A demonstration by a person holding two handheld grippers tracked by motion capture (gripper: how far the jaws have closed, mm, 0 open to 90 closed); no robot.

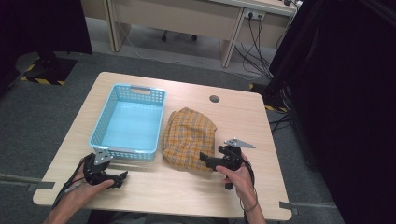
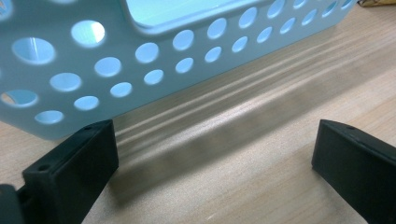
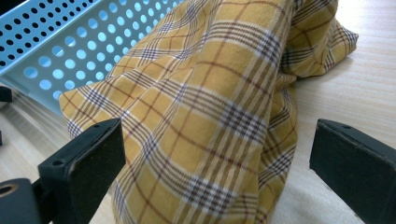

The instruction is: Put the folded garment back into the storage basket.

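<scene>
Your right claw (image 1: pixel 205 160) stood released at the near right edge of the plaid cloth (image 1: pixel 189 137), jaws wide; left claw (image 1: pixel 122 177) idle, released, near-left on the worktop (image 1: pixel 154 186). Cloth looked soft and light, likely to sag: pinch a bunched fold. Blue basket (image 1: pixel 108 115) sat just left, touching it.

My left gripper (image 1: pixel 122 177) and right gripper (image 1: pixel 204 158) are black, each topped by a grey triangular plate, with blocky square-ended jaws showing small screw holes. Dark cables trail past my bare forearms.
</scene>
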